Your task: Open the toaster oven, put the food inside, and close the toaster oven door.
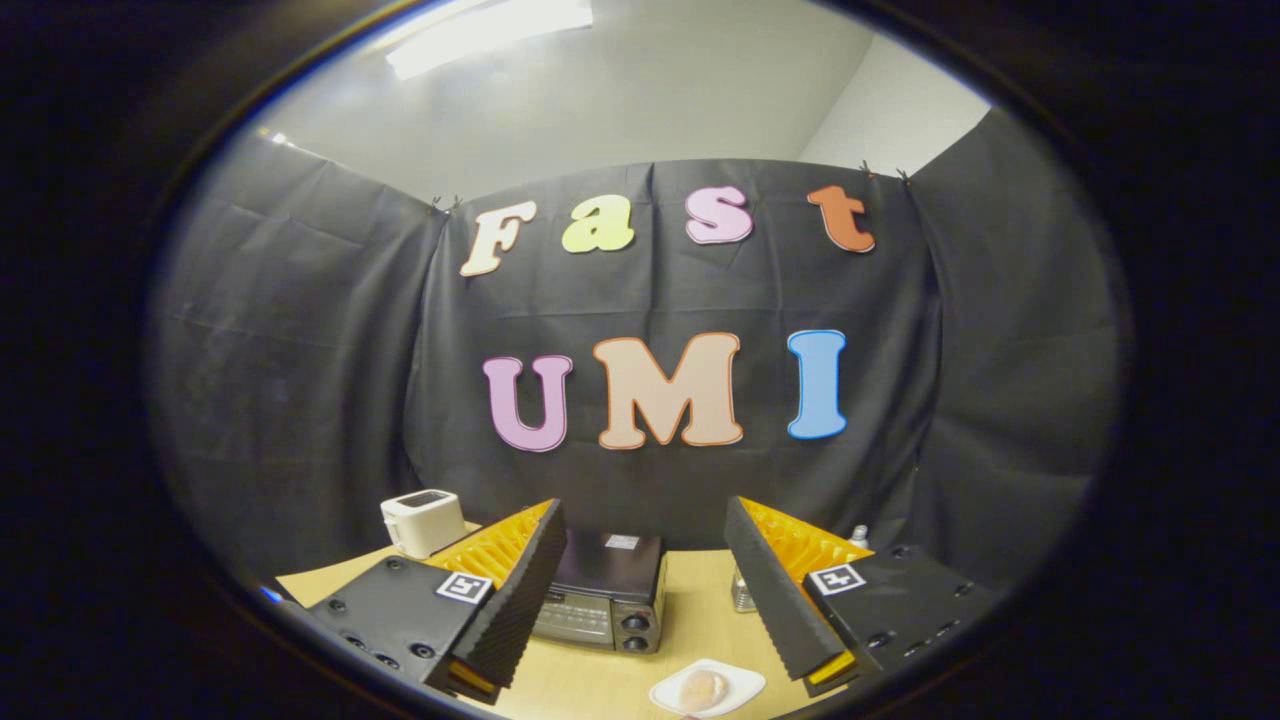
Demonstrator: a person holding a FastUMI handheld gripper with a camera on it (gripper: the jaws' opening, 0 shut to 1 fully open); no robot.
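Note:
A dark toaster oven (605, 590) stands on the wooden table (700, 610) beyond my fingers, partly hidden behind the left finger; its door looks shut and two knobs show at its right side. A small white plate (735, 685) with a round pinkish piece of food (704, 688) lies on the table nearer to me, between the fingers and a little toward the right one. My gripper (645, 600) is open and held above the table, with nothing between its fingers.
A white pop-up toaster (423, 521) stands at the table's far left, behind the left finger. A small clear shaker (742, 592) stands just right of the oven, and a bottle top (858, 536) peeks over the right finger. Black cloth walls close the booth behind.

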